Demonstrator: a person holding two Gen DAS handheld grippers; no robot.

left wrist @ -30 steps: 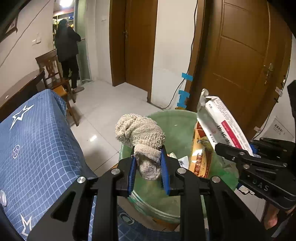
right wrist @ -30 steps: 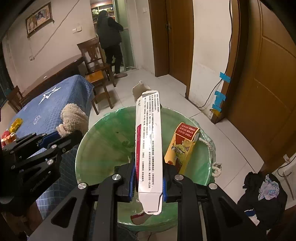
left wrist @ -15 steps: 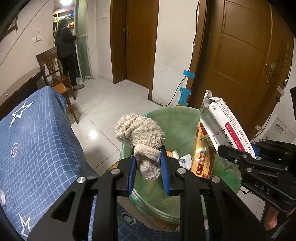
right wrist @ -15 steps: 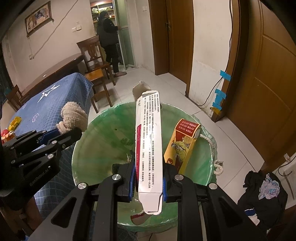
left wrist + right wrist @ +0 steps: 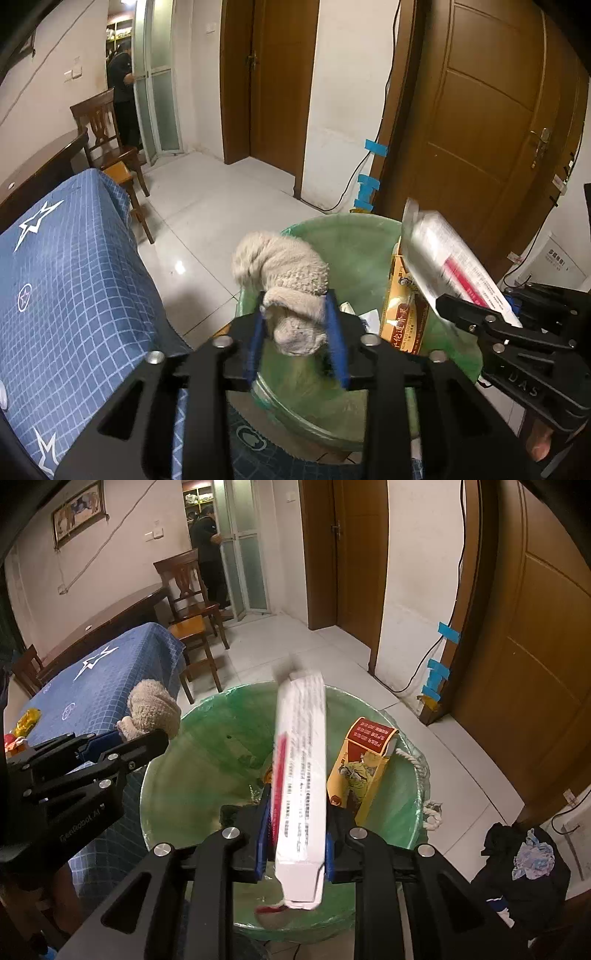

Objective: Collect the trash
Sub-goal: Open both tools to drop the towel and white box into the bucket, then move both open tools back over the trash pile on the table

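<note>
A green-lined trash bin (image 5: 354,236) (image 5: 207,738) stands on the floor beside the table. My left gripper (image 5: 297,332) is over its near rim, its fingers spread wider with the beige crumpled cloth (image 5: 284,273) (image 5: 153,709) still between them. My right gripper (image 5: 295,834) has its jaws parted around a long white carton (image 5: 301,775) (image 5: 450,262), which is blurred and tilts over the bin. A yellow and red box (image 5: 364,764) (image 5: 404,306) stands upright inside the bin with other scraps.
A blue star-patterned tablecloth (image 5: 55,280) (image 5: 92,679) covers the table at left, with small wrappers (image 5: 24,720) on it. A wooden chair (image 5: 192,609) and a person (image 5: 208,550) are farther back. Dark clothes (image 5: 524,860) lie on the floor at right. Brown doors (image 5: 480,122) are behind.
Both grippers' jaws have opened wider over the bin. The white carton is blurred and has tipped within the right jaws. The cloth sits looser between the left fingers.
</note>
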